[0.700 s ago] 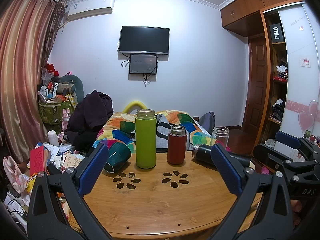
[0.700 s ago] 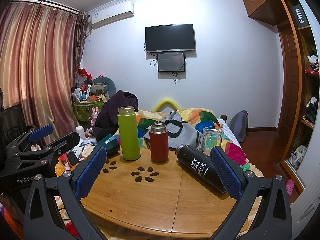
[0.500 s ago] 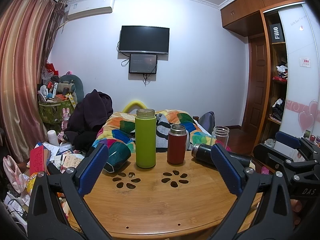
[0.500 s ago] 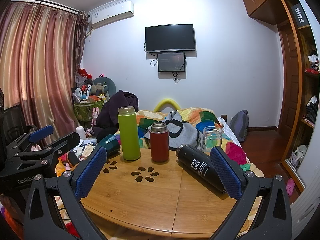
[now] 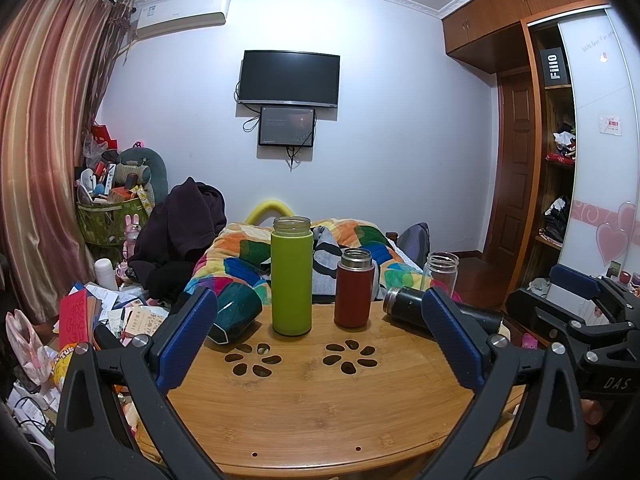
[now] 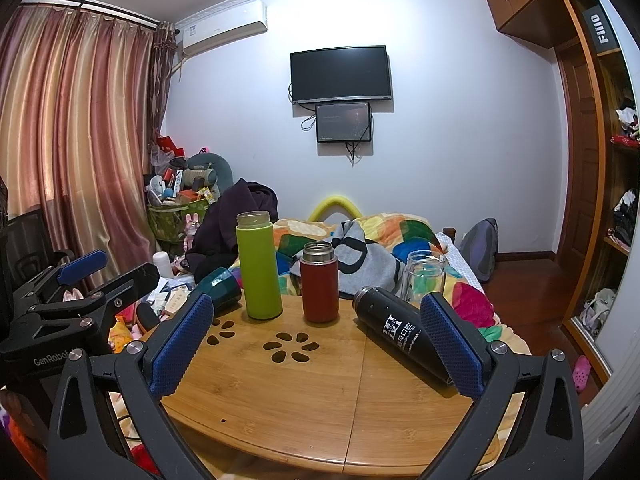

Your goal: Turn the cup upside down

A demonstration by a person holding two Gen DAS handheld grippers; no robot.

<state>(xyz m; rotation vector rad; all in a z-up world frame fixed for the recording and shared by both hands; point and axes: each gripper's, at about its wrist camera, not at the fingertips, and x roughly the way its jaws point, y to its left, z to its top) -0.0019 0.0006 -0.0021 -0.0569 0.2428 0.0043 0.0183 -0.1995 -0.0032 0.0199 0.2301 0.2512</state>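
The cup, a dark teal one, is lying on its side at the far left edge of the counter, just beyond the left finger of the left tongs. Both tongs are hovering over the near edge of the counter, spread wide and gripping nothing. The right tongs are framing the middle of the counter, and the black bottle is lying on its side just past their right finger. Straight ahead of both tongs, a green bottle and a red flask are standing upright and apart, the green one nearer the cup. A clear glass jar is standing behind the black bottle at the far right edge. Farther out, a bed with a colourful blanket is lying beyond the counter.
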